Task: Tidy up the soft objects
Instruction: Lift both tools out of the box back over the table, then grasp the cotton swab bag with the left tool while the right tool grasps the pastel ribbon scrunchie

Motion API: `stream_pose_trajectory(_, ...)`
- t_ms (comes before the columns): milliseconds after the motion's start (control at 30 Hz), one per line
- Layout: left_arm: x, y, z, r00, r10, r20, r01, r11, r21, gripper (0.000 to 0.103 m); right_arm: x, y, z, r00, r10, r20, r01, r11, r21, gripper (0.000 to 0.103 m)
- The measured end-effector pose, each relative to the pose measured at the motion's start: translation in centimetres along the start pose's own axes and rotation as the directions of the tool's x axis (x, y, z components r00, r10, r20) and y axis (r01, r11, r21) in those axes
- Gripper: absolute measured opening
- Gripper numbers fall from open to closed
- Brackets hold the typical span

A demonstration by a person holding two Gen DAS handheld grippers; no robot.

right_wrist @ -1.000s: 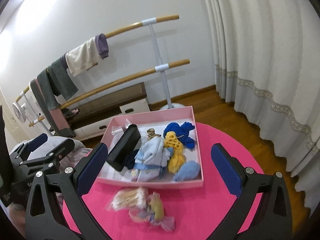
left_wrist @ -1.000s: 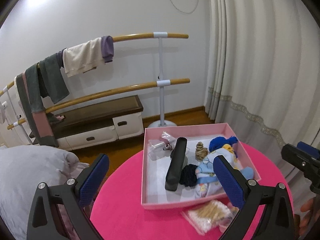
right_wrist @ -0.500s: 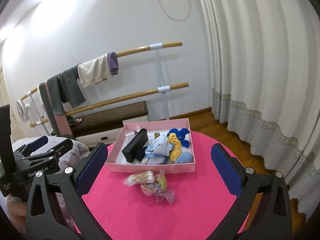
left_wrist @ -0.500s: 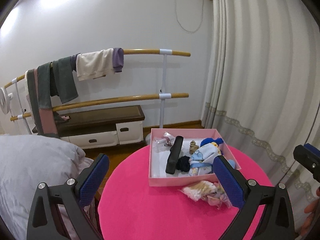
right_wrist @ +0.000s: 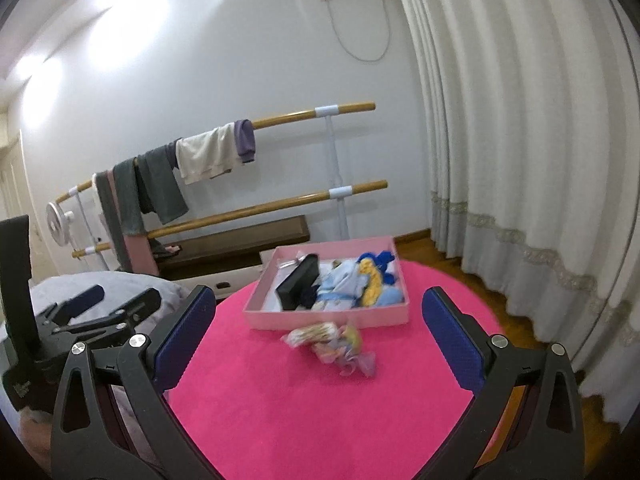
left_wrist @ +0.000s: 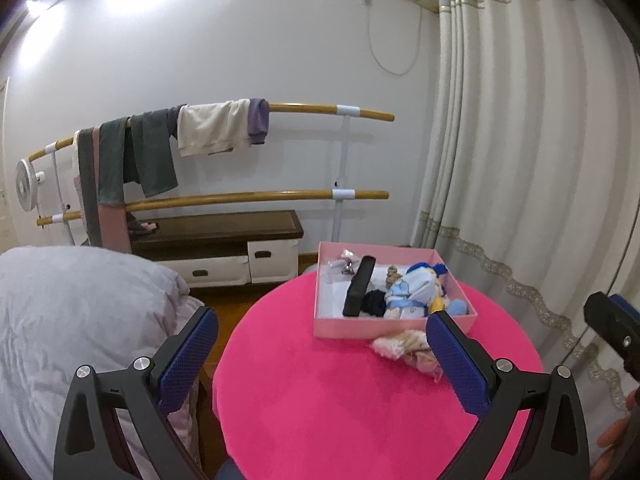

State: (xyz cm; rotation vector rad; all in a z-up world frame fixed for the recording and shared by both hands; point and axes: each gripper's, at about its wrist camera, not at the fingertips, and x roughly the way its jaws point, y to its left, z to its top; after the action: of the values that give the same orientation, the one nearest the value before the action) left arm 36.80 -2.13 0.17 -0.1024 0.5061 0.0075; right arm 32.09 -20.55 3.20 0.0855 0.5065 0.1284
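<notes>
Nearest, the left gripper (left_wrist: 322,354) is hovering with its blue-padded jaws spread wide and gripping nothing; the right gripper (right_wrist: 318,334) is likewise gaping wide and empty. Both are hanging over the near part of the round pink table (right_wrist: 304,408). Beyond them, clear packets of soft items (right_wrist: 330,340) are lying on the table just in front of the pink box (right_wrist: 328,318). Inside the box, a black case (right_wrist: 298,286), pale blue cloth (right_wrist: 340,284), yellow knit piece (right_wrist: 370,282) and blue yarn (right_wrist: 382,260) are crowding together. Farther off, towels (left_wrist: 212,128) are hanging on a wooden barre (left_wrist: 320,109). No writing is legible.
</notes>
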Motion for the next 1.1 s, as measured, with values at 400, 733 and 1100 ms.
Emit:
stream_pose_trajectory(400, -1.3, -0.3, -0.6, 0.999, 0.013, -0.041, -0.013, 1.0, 0.014, 0.103, 0.8, 0.0, -2.5, 0.998, 0.02, -0.062, -0.02, 1.0, 0.004, 0.103)
stream_pose_trajectory(733, 0.0, 0.4, -0.4, 0.999, -0.006, -0.042, 0.007, 1.0, 0.008, 0.103, 0.8, -1.6, -2.6, 0.998, -0.013, -0.061, 0.014, 1.0, 0.019, 0.103)
stream_pose_trajectory(1100, 4.9, -0.3, -1.2, 0.987, -0.031, -0.159, 0.036, 0.999, 0.031, 0.103, 6.3, -5.5, -5.5, 0.973, -0.048, -0.224, 0.061, 0.997, 0.051, 0.103)
